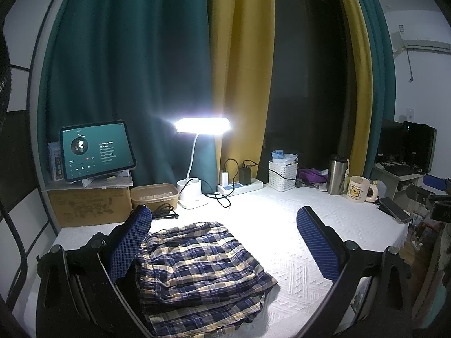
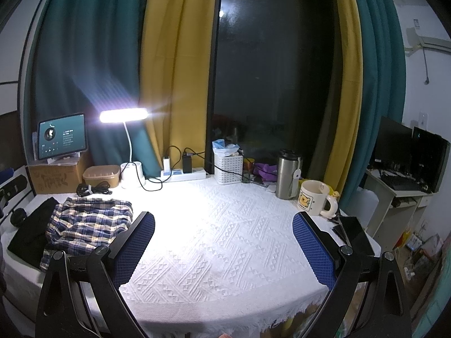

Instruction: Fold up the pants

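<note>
1. Pants (image 1: 197,270): plaid, navy and cream, lying in a compact layered stack on the white textured cloth of the counter (image 2: 225,239), toward its left side and near the front edge. By the stacked layers, the folding is judged largely done.
2. Left tool (image 1: 225,242): fingers spread wide and holding nothing; the pants lie below and between them, with the left pad (image 1: 129,242) at the stack's left margin. Contact cannot be told.
3. Right tool (image 2: 224,249): fingers likewise spread wide and empty, over bare cloth at the front middle of the counter, well apart from the pants (image 2: 87,225).
4. Handling, as a judgement: thin woven cloth, light and limp, liable to sag and to shed its layers if lifted by one point. A pinch through all layers at a folded edge, or at the gathered waistband on the left margin, should hold best.
5. Open room: the middle and right front of the counter are bare, giving space for sliding or turning the stack. A dark object (image 2: 33,231) lies under or beside the pants at the left edge; which cannot be told.
6. Far edge, to be avoided: coiled cable (image 1: 165,214), lamp (image 1: 201,126), power strip (image 1: 239,187), white basket (image 1: 283,174), steel flask (image 1: 336,174), mug (image 1: 359,190), phone (image 1: 394,209) at the right edge.
</note>
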